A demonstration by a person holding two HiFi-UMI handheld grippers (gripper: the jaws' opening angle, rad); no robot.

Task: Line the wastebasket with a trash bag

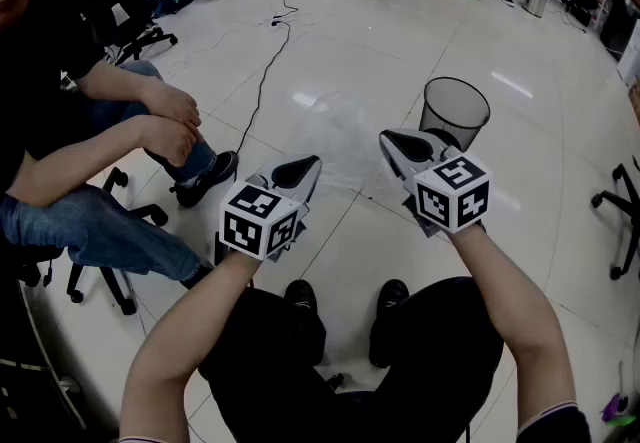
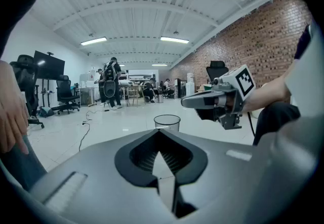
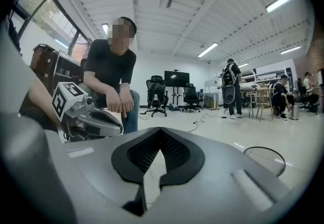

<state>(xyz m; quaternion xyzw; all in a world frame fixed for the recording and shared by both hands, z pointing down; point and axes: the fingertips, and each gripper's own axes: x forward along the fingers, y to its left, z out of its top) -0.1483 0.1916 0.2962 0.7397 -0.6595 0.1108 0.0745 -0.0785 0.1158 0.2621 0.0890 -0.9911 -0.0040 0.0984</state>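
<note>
The left gripper (image 1: 303,169) and right gripper (image 1: 397,143) are clamping the limp, slippery trash bag (image 1: 342,136) beside the mesh wastebasket (image 1: 455,113); its mouth edge is probably the best hold.

The person is wearing black trousers (image 1: 420,381) and black shoes (image 1: 301,297); the grey left gripper (image 1: 303,169) and right gripper (image 1: 402,143) are carrying black-and-white marker cubes (image 1: 452,193).

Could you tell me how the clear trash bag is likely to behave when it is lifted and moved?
The trash bag looks thin and see-through, so it is probably floppy and very light. It hangs crumpled, so its mouth likely won't stay open unaided.
</note>
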